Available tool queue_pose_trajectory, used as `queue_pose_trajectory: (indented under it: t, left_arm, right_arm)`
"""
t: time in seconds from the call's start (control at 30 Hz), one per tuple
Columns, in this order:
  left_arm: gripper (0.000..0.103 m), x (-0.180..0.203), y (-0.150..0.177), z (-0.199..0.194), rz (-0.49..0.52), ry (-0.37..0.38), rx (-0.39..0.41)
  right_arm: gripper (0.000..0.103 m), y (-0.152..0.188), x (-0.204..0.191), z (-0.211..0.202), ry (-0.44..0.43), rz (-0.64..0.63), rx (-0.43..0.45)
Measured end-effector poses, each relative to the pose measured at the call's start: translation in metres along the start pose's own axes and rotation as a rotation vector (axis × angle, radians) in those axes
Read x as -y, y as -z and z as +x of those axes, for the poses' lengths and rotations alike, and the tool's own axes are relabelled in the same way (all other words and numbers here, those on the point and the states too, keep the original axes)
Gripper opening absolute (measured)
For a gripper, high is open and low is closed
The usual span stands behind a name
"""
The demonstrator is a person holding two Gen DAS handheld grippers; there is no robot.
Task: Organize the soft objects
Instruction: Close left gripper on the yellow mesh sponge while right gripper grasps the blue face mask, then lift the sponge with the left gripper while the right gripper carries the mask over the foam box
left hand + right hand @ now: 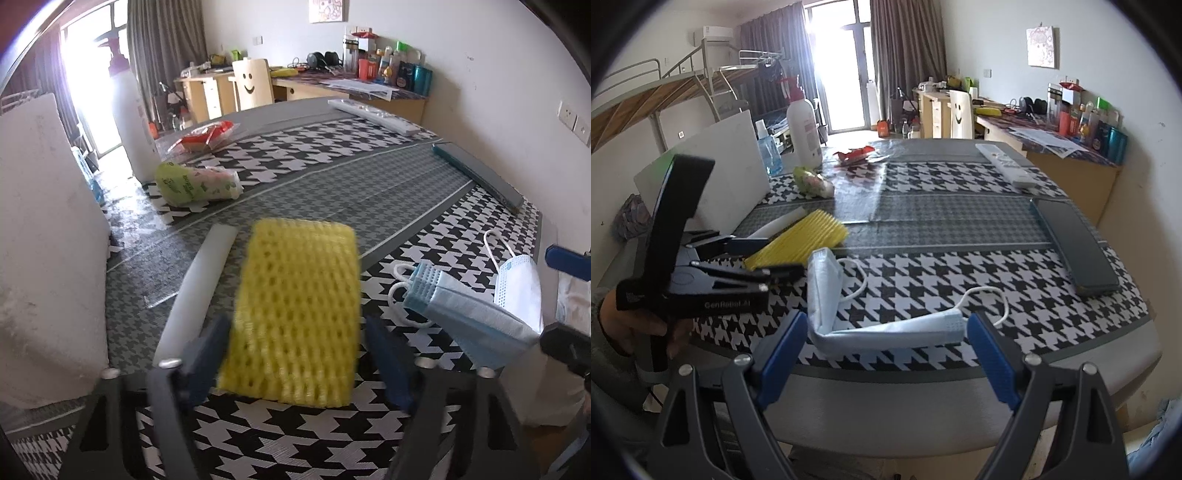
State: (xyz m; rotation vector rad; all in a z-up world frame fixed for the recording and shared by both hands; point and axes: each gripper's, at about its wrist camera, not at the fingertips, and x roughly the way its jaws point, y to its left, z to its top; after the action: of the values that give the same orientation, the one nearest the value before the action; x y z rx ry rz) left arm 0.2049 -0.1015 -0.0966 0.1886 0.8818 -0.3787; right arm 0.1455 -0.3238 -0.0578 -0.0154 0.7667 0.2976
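Houndstooth tablecloth [295, 424]; left tool [295, 341] flanks yellow foam net [295, 314], contact unclear; right tool [888, 343] wide.

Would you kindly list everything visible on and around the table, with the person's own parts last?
foam net: one, yellow, near edge, between left jaws
foam strip: one, white, beside the net
face masks: a bent stack, pale blue, near edge
phone: one, dark, right side
remote: one, white, far right
snack packet: one, green, far left
red wrapper: one, far side
lotion bottle: one, white, far left
blue bottle: one, beside it
white board: one, left edge
table: one, houndstooth cover
left gripper: closing around the net
right gripper: open, before the masks
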Motion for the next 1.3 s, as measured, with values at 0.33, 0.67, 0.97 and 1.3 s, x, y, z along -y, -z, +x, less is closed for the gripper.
queue_pose_trajectory:
  t: [0.33, 0.67, 0.97, 1.3]
  left_arm:
    - [0.021, -0.006, 0.003, -0.013, -0.016, 0.03, 0.042]
    - [0.021, -0.012, 0.01, -0.046, -0.026, 0.052, 0.119]
    - [0.021, -0.016, 0.019, -0.066, -0.027, 0.072, 0.157]
    - [0.021, -0.021, 0.032, -0.083, -0.046, 0.061, 0.183]
  right_arm:
    - [0.091, 0.005, -0.009, 0.009, -0.003, -0.019, -0.031]
    - [0.09, 0.002, -0.018, 0.009, 0.026, -0.064, -0.015]
    - [0.06, 0.003, -0.043, 0.009, 0.025, -0.165, -0.047]
    - [0.045, -0.003, -0.036, 0.012, 0.004, -0.107, -0.061]
